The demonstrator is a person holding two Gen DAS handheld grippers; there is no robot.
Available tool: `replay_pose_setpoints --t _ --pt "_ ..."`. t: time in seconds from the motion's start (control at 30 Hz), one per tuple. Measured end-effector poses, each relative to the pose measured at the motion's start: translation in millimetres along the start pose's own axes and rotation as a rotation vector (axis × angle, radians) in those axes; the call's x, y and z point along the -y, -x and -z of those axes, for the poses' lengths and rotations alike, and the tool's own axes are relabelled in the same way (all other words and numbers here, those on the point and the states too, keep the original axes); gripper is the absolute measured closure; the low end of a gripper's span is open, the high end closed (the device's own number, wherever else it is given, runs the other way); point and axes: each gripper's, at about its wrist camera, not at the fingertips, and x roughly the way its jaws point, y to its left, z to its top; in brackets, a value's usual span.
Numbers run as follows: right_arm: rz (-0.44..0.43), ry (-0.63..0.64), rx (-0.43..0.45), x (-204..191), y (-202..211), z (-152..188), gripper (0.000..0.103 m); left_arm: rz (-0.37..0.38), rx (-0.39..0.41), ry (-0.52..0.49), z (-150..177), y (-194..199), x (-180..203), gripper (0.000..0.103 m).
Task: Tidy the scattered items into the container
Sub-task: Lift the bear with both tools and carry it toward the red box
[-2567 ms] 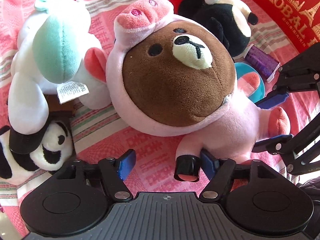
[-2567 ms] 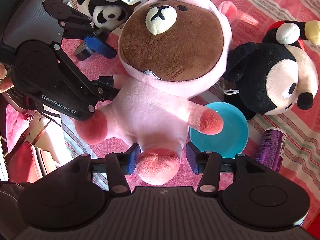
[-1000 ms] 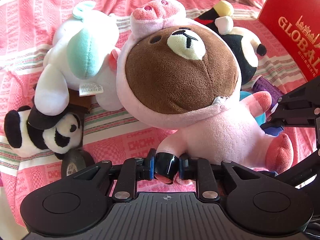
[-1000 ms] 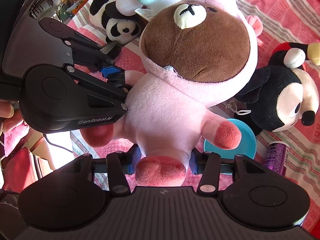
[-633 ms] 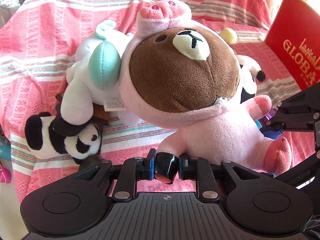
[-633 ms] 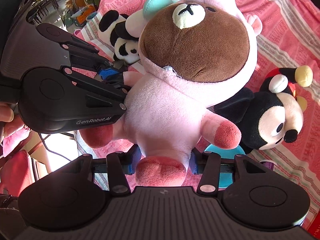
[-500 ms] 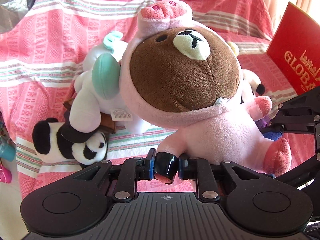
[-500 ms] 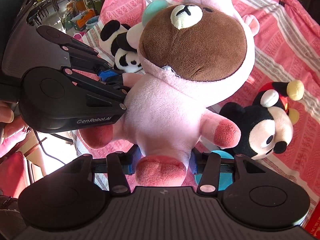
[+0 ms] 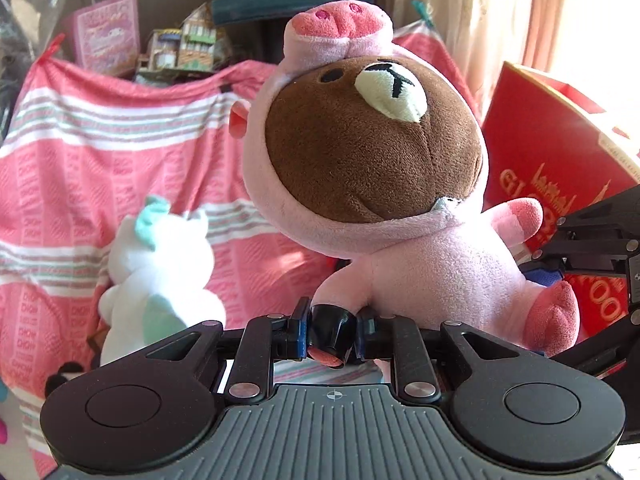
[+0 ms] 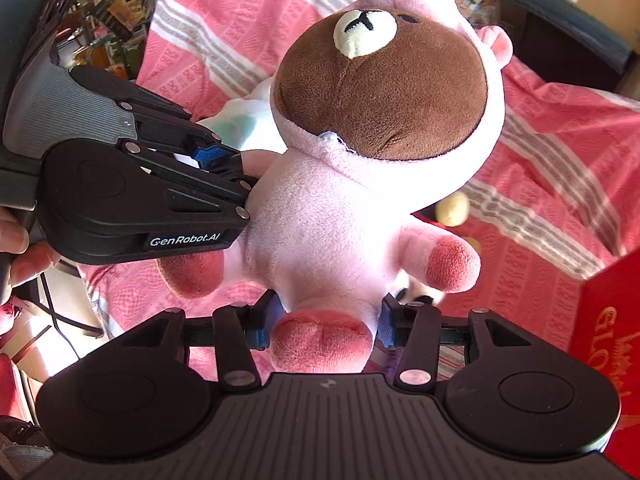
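A big brown bear plush in a pink pig suit hangs in the air, held by both grippers. My left gripper is shut on its arm, which has a black cuff. My right gripper is shut on its pink foot. The left gripper also shows in the right wrist view, clamped on the arm at the plush's left side. The red box with gold lettering stands open to the right, level with the plush. Its corner shows in the right wrist view.
A white and mint plush lies on the pink striped cloth below left, with a panda plush partly hidden under it. A yellow part of another plush peeks out behind the bear. Bags and boxes stand behind the cloth.
Both grippers have lifted the bear plush well up off the cloth and tilted it upright. The other toys have dropped low in view and the room behind shows.
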Motion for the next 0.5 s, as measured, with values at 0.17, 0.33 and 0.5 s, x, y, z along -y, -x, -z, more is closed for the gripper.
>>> replay_pose_setpoints --t 0.17,0.33,0.5 --pt "0.100 -0.040 0.035 38 42 16 0.049 0.053 0.078 -0.066 -35 8 59 0.071" --pt "0.174 -0.074 0.058 82 90 42 0.049 0.101 0.134 -0.144 -70 16 131 0.070" --pt "0.255 -0.102 0.064 130 141 72 0.049 0.166 0.166 -0.209 -103 18 207 0.070"
